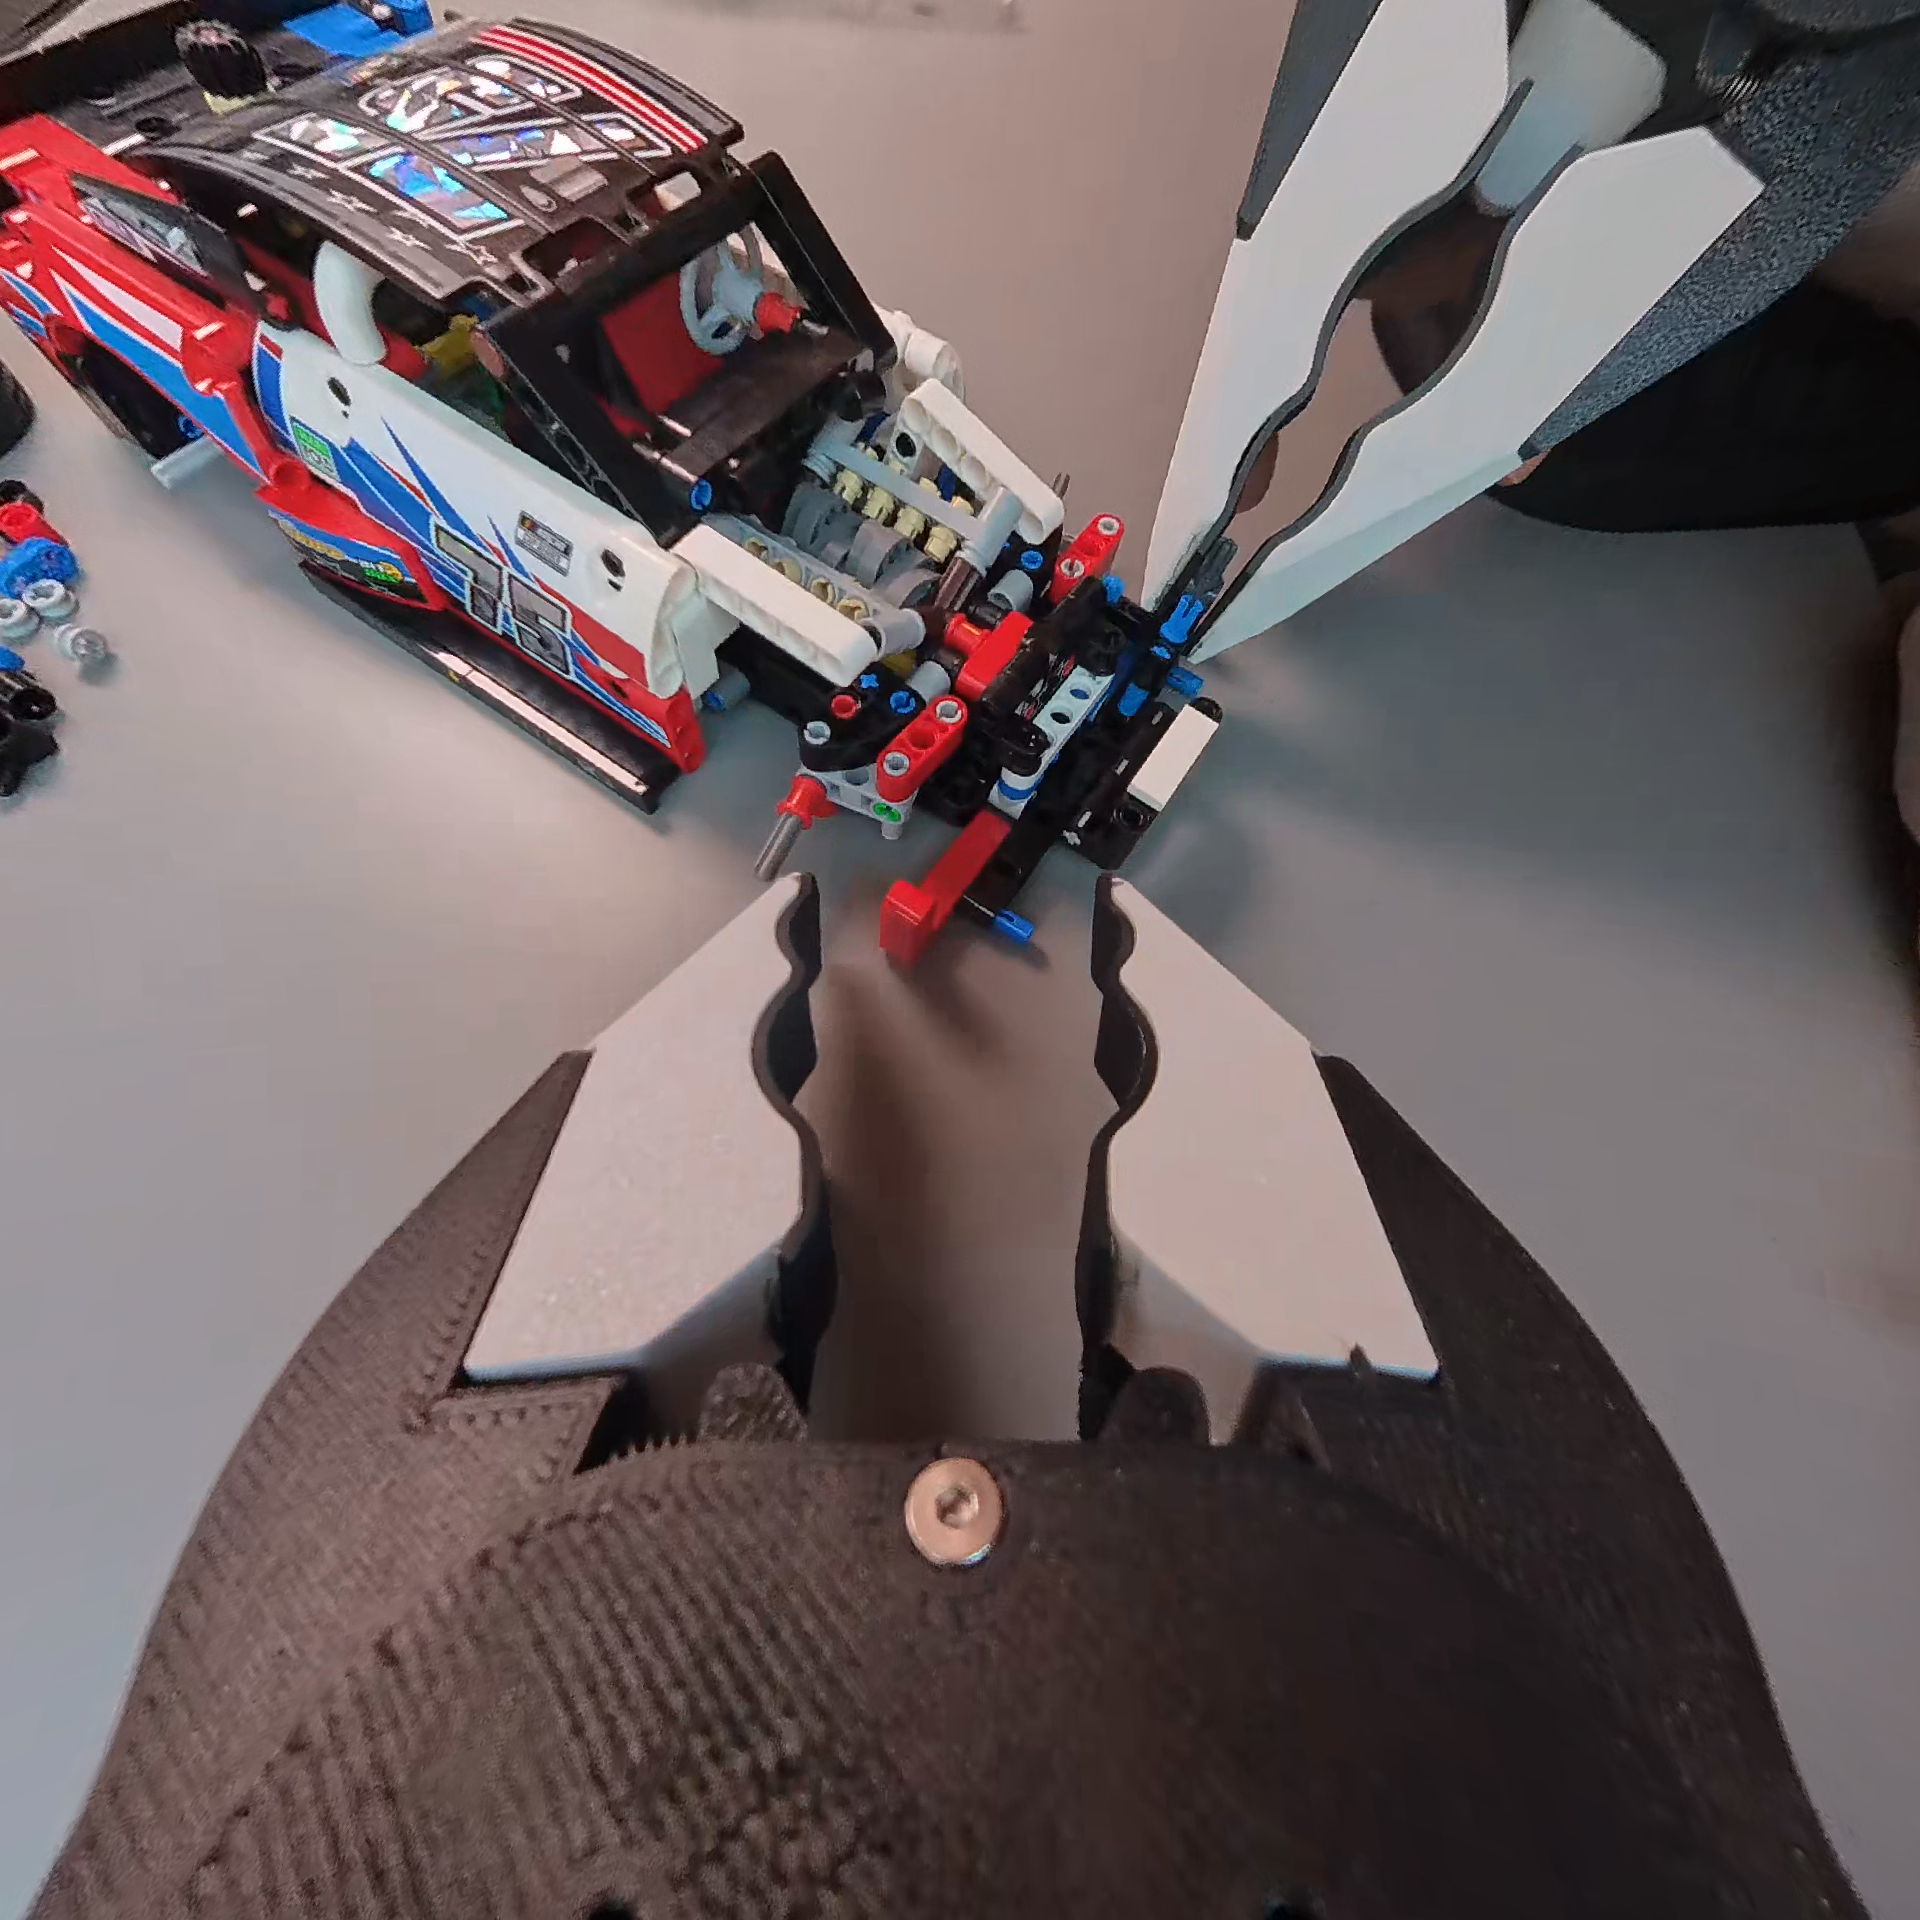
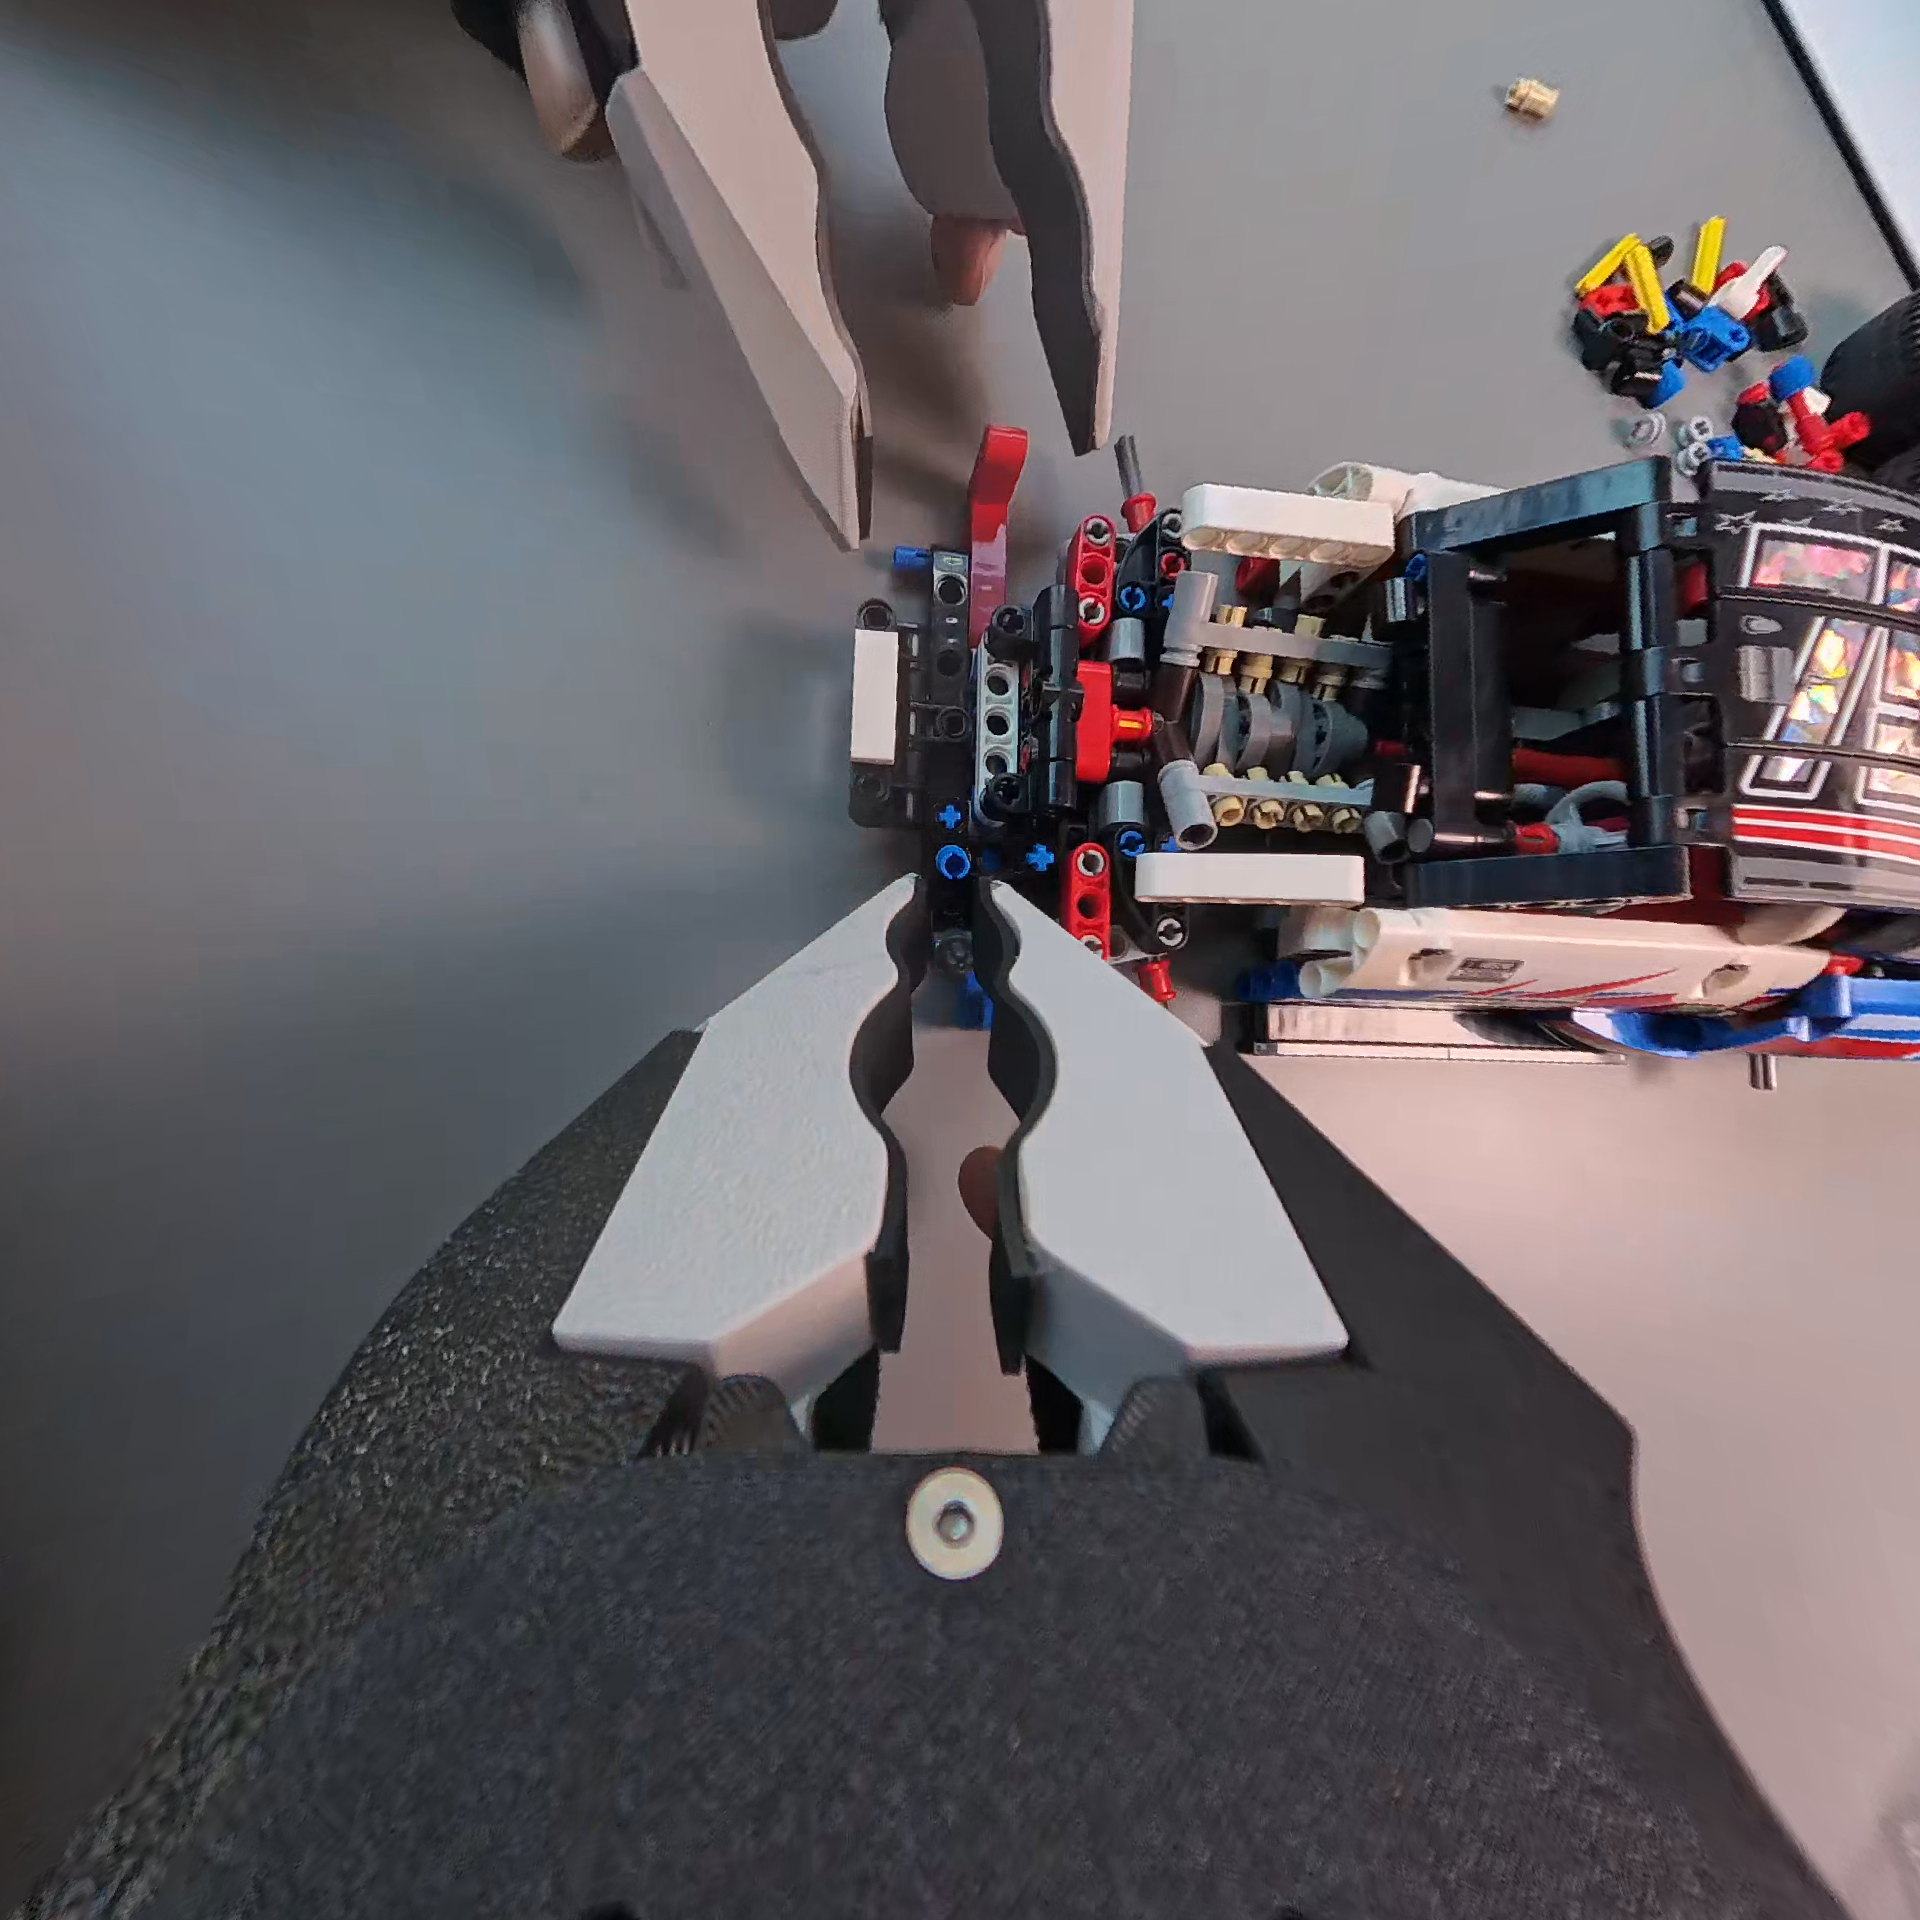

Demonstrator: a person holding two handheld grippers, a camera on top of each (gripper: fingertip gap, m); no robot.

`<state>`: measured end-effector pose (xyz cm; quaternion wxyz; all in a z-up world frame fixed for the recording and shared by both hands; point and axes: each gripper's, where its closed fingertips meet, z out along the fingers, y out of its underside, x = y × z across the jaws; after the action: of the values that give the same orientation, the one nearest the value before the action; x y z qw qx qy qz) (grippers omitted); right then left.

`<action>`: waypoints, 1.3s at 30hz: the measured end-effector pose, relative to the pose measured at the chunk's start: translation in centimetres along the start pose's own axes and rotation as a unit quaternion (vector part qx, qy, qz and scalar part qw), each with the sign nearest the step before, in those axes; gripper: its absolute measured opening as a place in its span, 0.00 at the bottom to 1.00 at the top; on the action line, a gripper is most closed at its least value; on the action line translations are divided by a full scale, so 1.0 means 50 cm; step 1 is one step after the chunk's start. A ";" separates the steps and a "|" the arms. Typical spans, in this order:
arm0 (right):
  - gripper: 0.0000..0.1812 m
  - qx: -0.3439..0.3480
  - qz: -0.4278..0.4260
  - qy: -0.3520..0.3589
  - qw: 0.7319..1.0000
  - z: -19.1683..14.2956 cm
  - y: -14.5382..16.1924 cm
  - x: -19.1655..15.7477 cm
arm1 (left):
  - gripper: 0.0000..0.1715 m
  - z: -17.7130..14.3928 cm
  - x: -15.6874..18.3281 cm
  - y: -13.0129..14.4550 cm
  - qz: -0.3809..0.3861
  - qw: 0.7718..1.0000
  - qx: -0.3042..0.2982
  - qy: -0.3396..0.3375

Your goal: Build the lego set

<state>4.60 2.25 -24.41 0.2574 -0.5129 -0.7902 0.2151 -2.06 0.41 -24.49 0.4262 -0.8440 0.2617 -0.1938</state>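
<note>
A red, white, blue and black lego race car [image 1: 436, 416] lies on the grey table, its open front end with engine parts [image 1: 894, 520] towards me. It also shows in the right wrist view [image 2: 1455, 727]. My left gripper [image 1: 951, 883] is open and empty, just short of a red angled beam [image 1: 925, 894] that sticks out from the front assembly. My right gripper [image 2: 951, 894] is shut on a black beam [image 2: 948, 914] at the side of the front assembly, beside blue pins [image 2: 951, 860]. In the left wrist view the right gripper [image 1: 1195, 623] grips that same end.
Loose small lego parts lie left of the car [image 1: 42, 613] and in a pile at the far right [image 2: 1683, 322]. A tan piece [image 2: 1529, 97] lies apart. A black tyre [image 2: 1881, 364] is at the right edge. A person's fingers show behind the grippers. My right fingertips sit around 8 centimeters from my left ones.
</note>
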 end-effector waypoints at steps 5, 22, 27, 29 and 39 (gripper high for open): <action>0.03 -0.032 0.018 -0.005 0.999 0.000 0.001 0.000 | 0.28 0.013 0.010 0.001 0.002 1.000 -0.013 0.004; 0.04 -0.115 -0.013 -0.030 0.993 0.000 0.005 0.001 | 0.25 0.018 0.022 0.000 0.012 1.000 -0.018 -0.006; 0.06 -0.105 0.005 -0.020 0.994 -0.002 0.007 0.003 | 0.25 0.017 0.022 0.001 0.011 1.000 -0.017 -0.006; 0.06 -0.096 0.009 -0.014 0.995 -0.004 0.004 0.005 | 0.25 0.017 0.022 0.001 0.012 1.000 -0.017 -0.006; 0.05 -0.076 0.006 0.001 0.997 -0.010 -0.009 0.005 | 0.25 0.016 0.022 0.001 0.011 1.000 -0.017 -0.006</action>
<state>4.51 2.34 -23.69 0.2167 -0.5362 -0.8008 0.1553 -0.76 0.21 -24.90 0.4153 -0.8495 0.2715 -0.1793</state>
